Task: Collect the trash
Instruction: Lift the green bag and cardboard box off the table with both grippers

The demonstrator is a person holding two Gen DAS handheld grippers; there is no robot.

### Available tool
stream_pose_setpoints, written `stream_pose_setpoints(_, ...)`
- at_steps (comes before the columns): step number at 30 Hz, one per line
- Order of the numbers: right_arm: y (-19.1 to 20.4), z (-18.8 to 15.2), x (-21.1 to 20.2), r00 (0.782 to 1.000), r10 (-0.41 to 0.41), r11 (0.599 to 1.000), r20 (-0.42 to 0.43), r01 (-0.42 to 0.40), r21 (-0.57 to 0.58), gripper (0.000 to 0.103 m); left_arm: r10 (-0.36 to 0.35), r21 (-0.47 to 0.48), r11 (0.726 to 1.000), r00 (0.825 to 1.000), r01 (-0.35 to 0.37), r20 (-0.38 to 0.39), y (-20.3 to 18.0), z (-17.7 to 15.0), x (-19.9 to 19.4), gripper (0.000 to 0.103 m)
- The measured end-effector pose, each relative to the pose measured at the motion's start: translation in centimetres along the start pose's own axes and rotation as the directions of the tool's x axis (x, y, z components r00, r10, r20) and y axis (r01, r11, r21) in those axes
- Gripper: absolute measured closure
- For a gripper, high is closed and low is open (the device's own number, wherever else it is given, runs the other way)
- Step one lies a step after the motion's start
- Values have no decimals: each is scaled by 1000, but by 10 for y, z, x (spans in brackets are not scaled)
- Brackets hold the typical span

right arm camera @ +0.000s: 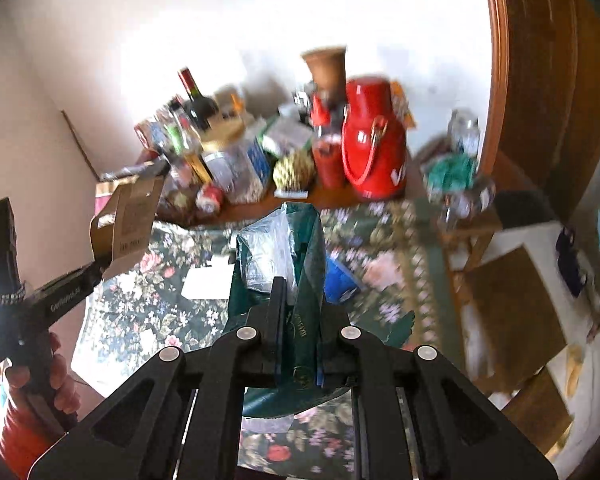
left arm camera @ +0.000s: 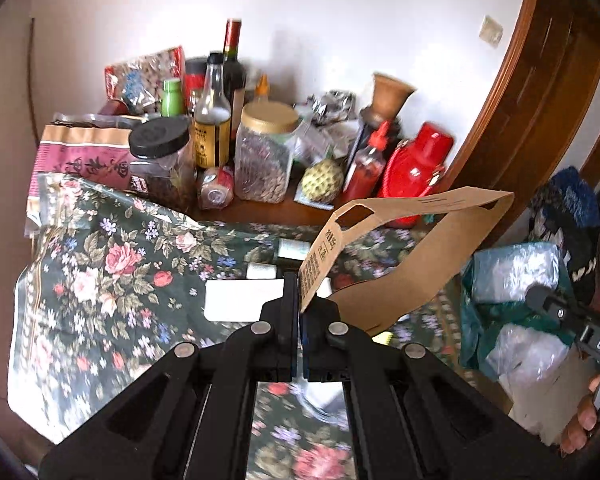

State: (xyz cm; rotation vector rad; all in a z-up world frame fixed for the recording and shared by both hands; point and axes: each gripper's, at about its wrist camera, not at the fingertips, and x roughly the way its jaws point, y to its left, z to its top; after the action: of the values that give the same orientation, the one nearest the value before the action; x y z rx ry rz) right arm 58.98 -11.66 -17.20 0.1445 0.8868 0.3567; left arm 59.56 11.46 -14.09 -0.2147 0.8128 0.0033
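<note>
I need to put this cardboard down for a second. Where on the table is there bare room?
The floral tablecloth lies bare left of the white paper, in front of the black-lidded jar. The back strip along the wall is crowded: bottles, jars, the red thermos. The cardboard hangs over the right side.

Soft daylight filled both views, washing the plain white wall [right arm camera: 380,20] almost to glare in the right wrist view and casting faint grey shadows behind the dark glass wine bottle [left arm camera: 233,68]. The right wrist view was smeared by motion, worst on the shiny red plastic jug [right arm camera: 374,140]. Fisheye distortion bowed the brown wooden door frame [left arm camera: 540,100], and corners fell dark.
</note>
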Motion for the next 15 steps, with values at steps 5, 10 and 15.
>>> stream_pose_setpoints(5,-10,0,-43,996,27,998,80,-22,-56,93,12,-46,999,997,-9,72,-28,-20,-45,103)
stream_pose_setpoints(10,-16,-8,-75,992,63,993,114,-51,-104,93,46,-76,996,990,-36,132,-49,-47,-91,103)
stream_pose_setpoints(15,-14,-19,-96,987,93,990,133,-78,-117,93,78,-65,996,985,-68,154,-59,-70,-128,103)
